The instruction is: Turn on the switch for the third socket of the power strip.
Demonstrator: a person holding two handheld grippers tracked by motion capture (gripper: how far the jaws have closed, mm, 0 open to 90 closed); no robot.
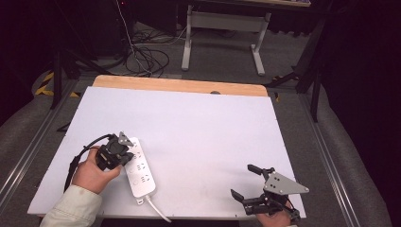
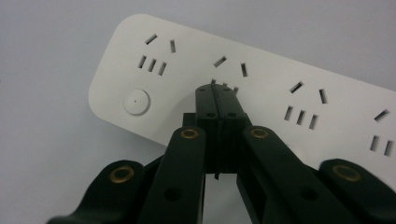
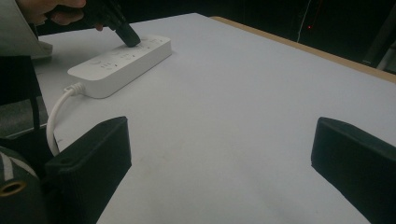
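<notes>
I have the left gripper [image 2: 215,88] with fingers pressed together, tip down on the white power strip [image 2: 261,84] at the bench's [image 1: 198,127] near-left — probing a socket beside the round button [image 2: 136,101]. Next calls for steady downward pressure. The right gripper [image 1: 250,182] idles, fingers spread — its view shows the strip's cord [image 3: 58,112].

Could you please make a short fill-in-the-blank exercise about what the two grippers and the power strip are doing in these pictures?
1. The left gripper has its jaws ____ and its tip on the power strip.
2. The right gripper has its jaws ____, with nothing between them.
3. The power strip's colour is ____.
4. Its round button sits at the end nearest its ____.

Missing words: shut; open; white; cable
</notes>
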